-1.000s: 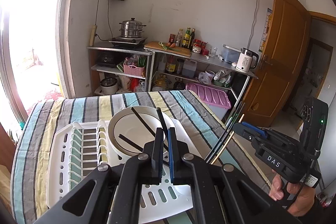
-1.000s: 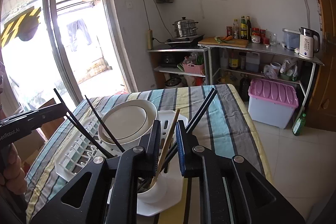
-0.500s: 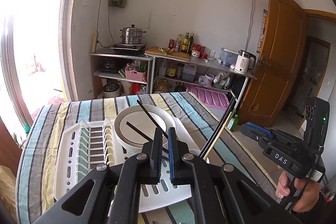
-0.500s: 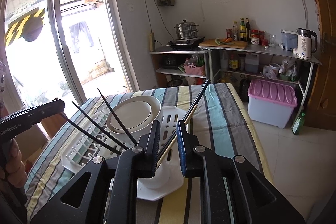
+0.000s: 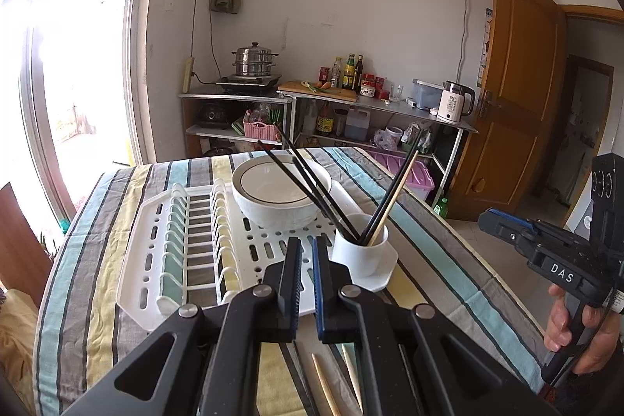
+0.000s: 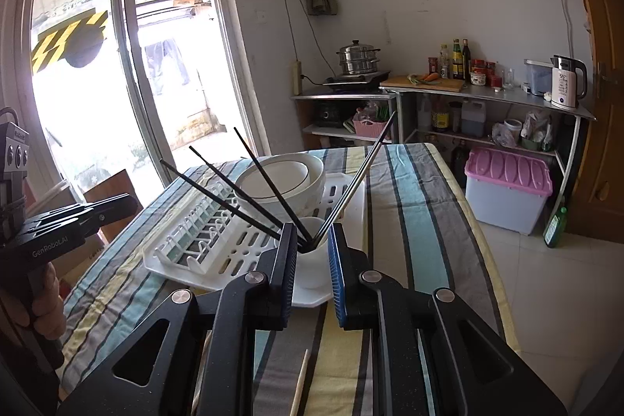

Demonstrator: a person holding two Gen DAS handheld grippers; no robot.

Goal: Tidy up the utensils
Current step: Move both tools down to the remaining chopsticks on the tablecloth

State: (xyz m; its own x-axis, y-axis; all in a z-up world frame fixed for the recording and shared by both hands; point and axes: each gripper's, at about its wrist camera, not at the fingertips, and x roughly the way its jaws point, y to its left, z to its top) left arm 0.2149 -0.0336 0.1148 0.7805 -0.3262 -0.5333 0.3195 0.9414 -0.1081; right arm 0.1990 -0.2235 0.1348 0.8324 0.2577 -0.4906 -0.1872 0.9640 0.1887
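A white cup (image 5: 360,254) (image 6: 312,266) stands on the near right corner of the white drying rack (image 5: 156,252) (image 6: 234,244). Black chopsticks (image 5: 308,182) (image 6: 234,197) lean left out of it, and a black and a wooden one (image 5: 394,193) (image 6: 358,178) lean right. A white bowl (image 5: 280,197) (image 6: 280,182) sits behind the cup. My left gripper (image 5: 306,246) (image 6: 130,200) is shut on nothing, just short of the cup. My right gripper (image 6: 312,236) (image 5: 483,217) is open, with the cup beyond its tips. Loose wooden chopsticks (image 5: 323,383) (image 6: 300,381) lie on the cloth under the grippers.
The table with its striped cloth (image 5: 448,260) drops off at the right to a tiled floor. Behind it are metal shelves with a steamer pot (image 5: 253,59), bottles and a kettle (image 5: 452,102). A pink-lidded box (image 6: 507,190) is on the floor.
Both grippers have drawn back from the cup toward the near edge of the table. The chopsticks that stood between my right fingers now stand clear of them in the cup.
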